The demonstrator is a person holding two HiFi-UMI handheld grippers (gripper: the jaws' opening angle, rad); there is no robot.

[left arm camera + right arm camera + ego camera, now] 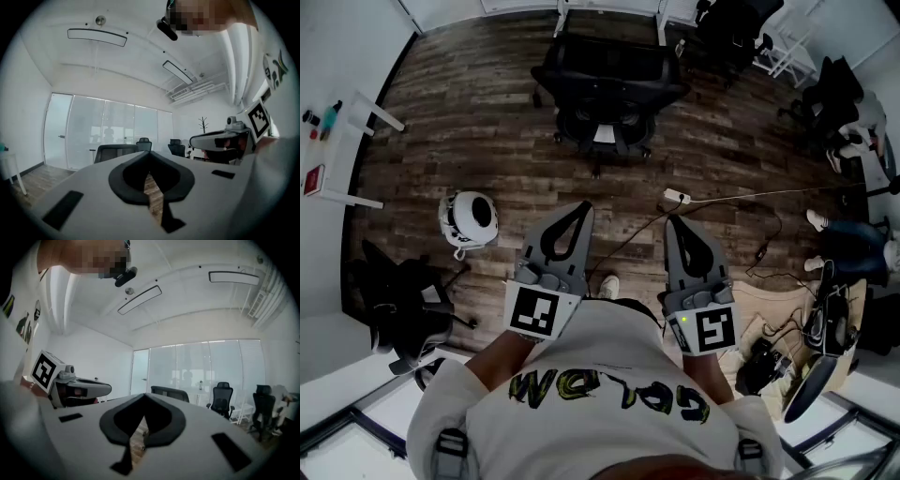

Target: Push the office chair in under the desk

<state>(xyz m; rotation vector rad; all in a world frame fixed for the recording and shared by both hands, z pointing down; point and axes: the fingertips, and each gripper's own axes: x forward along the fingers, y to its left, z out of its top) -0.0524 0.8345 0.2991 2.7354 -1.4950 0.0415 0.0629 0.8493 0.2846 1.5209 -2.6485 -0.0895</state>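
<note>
A black office chair (605, 89) stands on the wood floor ahead of me, its back towards me, just in front of a white desk (660, 21) at the far edge. My left gripper (579, 208) and right gripper (674, 223) are held level side by side, well short of the chair and touching nothing. Both are shut with nothing between the jaws. The left gripper view has the shut left gripper (150, 154) with the chair's backrest (115, 152) beyond it. Past the closed tips of the right gripper (143, 397), the backrest (169, 393) shows again.
A round white object (469, 217) lies on the floor at the left, and another black chair (403, 305) stands nearer me. A power strip (675, 197) with cables crosses the floor at the right. More black chairs (731, 37), a seated person's legs (853, 239) and gear (816, 347) fill the right side.
</note>
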